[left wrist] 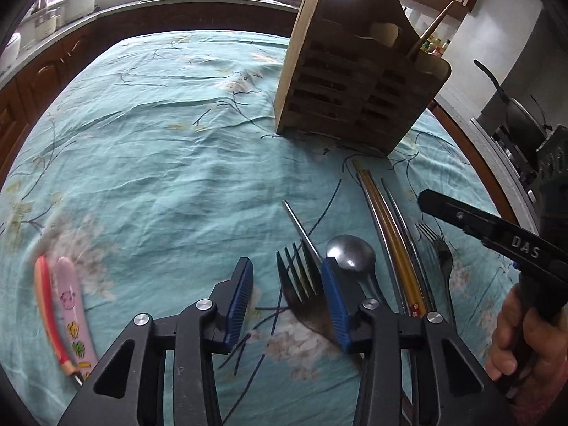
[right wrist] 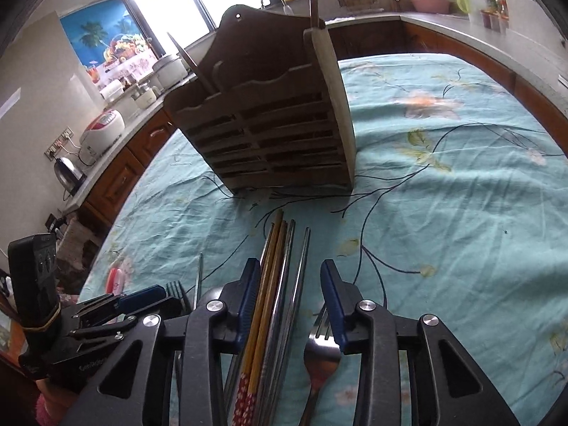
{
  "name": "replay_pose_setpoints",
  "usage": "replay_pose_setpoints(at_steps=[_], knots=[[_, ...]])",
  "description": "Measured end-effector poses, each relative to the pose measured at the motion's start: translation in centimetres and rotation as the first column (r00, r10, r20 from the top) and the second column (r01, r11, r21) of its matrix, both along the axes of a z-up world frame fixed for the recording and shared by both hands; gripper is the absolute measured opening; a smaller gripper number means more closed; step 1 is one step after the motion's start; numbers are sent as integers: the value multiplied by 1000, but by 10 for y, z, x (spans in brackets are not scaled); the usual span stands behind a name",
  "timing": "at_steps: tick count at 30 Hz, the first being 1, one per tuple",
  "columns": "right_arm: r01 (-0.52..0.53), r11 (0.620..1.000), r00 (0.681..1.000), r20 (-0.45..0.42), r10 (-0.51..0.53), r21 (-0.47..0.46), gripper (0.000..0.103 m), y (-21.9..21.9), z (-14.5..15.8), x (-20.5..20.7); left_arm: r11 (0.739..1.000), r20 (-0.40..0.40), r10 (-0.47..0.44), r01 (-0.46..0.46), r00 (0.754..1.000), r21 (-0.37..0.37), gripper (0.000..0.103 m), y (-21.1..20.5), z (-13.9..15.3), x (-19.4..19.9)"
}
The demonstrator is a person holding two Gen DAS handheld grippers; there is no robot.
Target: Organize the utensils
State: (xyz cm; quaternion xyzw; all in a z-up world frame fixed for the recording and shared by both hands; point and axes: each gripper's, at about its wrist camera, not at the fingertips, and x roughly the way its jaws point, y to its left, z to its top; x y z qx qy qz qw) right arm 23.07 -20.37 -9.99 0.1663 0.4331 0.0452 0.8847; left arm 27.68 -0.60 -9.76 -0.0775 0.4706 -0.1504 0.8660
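A wooden utensil holder (left wrist: 358,81) stands on the teal cloth, with a chopstick and a spoon in it; it also shows in the right wrist view (right wrist: 273,120). My left gripper (left wrist: 287,284) is open, low over a metal fork (left wrist: 301,284), next to a metal spoon (left wrist: 351,254). Yellow and metal chopsticks (left wrist: 390,234) and a second fork (left wrist: 442,252) lie to the right. My right gripper (right wrist: 291,284) is open over the chopsticks (right wrist: 273,284), with a fork (right wrist: 321,351) under its right finger.
A pink spoon (left wrist: 72,305) and a red utensil (left wrist: 48,301) lie at the left of the cloth. Kitchen counters with appliances ring the table (right wrist: 461,177). The right gripper's body (left wrist: 497,234) shows in the left wrist view at right.
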Motion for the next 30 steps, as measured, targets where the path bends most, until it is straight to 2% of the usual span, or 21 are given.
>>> replay_pose_setpoints(at_steps=[3, 6, 7, 10, 12, 13, 15, 18, 20, 24, 30], knots=[[-5, 1000, 1000, -20, 4, -13, 33, -1, -4, 7, 1000, -4, -13, 13, 1000, -9, 37, -2, -1, 7], [-13, 999, 999, -42, 12, -29, 33, -1, -9, 15, 999, -8, -37, 37, 999, -10, 28, -6, -3, 12], [-16, 999, 999, -52, 15, -34, 31, 0, -11, 17, 999, -10, -43, 43, 999, -10, 22, -8, -4, 14], [-29, 998, 996, -81, 25, -49, 26, 2, -18, 25, 998, -11, -57, 56, 998, -23, 19, -8, -6, 16], [-39, 997, 995, -90, 32, -67, 24, 6, -21, 29, 997, -16, -66, 65, 998, -48, 14, -7, -7, 17], [-41, 996, 996, -88, 34, -83, 22, 7, -21, 30, 995, -23, -72, 70, 997, -65, 3, -6, -8, 18], [-48, 994, 995, -94, 39, -100, 19, 9, -21, 34, 995, -25, -71, 69, 997, -67, 3, -5, -9, 18], [-61, 987, 993, -108, 45, -151, 6, 13, -22, 39, 996, -12, -72, 72, 997, -53, 3, -7, -8, 16], [-74, 982, 993, -106, 56, -173, 6, 16, -22, 40, 996, -6, -72, 71, 997, -53, 2, -7, -5, 12], [-69, 989, 995, -85, 59, -128, 5, 11, -17, 35, 996, 10, -65, 65, 998, -53, 2, -3, 4, 3], [-48, 997, 999, -7, 48, -62, 4, 0, 9, 16, 997, 66, -43, 47, 997, -55, 1, 6, 29, -16]])
